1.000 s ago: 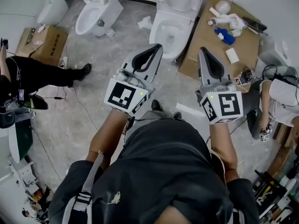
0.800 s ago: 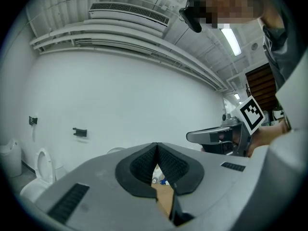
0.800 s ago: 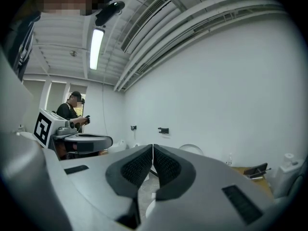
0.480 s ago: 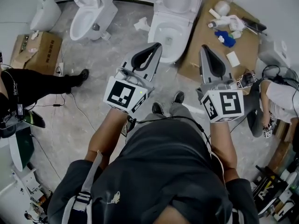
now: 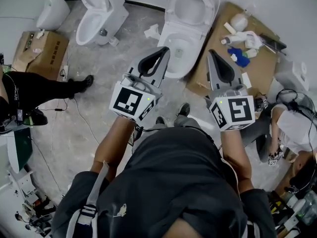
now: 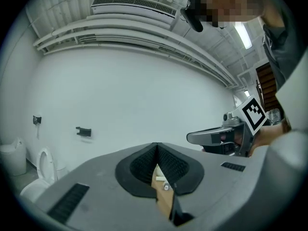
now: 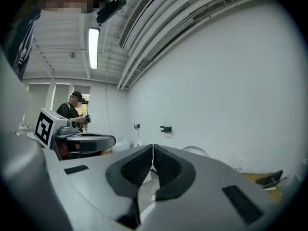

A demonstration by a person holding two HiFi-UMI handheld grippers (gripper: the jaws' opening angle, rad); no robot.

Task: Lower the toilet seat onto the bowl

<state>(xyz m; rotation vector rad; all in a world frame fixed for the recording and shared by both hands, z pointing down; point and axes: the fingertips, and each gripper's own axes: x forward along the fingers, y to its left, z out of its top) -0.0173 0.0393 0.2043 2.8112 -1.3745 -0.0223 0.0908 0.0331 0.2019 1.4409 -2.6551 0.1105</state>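
A white toilet stands on the floor ahead of me in the head view. Its seat is up and leans back toward the wall. My left gripper hovers over the front of the bowl's near rim, shut and empty. To its right, my right gripper hangs above the edge of a cardboard sheet, also shut with nothing in it. Neither touches the toilet. In the left gripper view the jaws meet at the tip. The right gripper view shows closed jaws and the raised seat beyond them.
A second toilet stands at the upper left, beside a cardboard box. The cardboard sheet right of the main toilet carries bottles and a blue item. One person in black sits at the left, another at the right. Cables cross the floor.
I have stepped a little closer, so the toilet lies slightly lower in the head view. Both grippers keep the same pose and stay shut.
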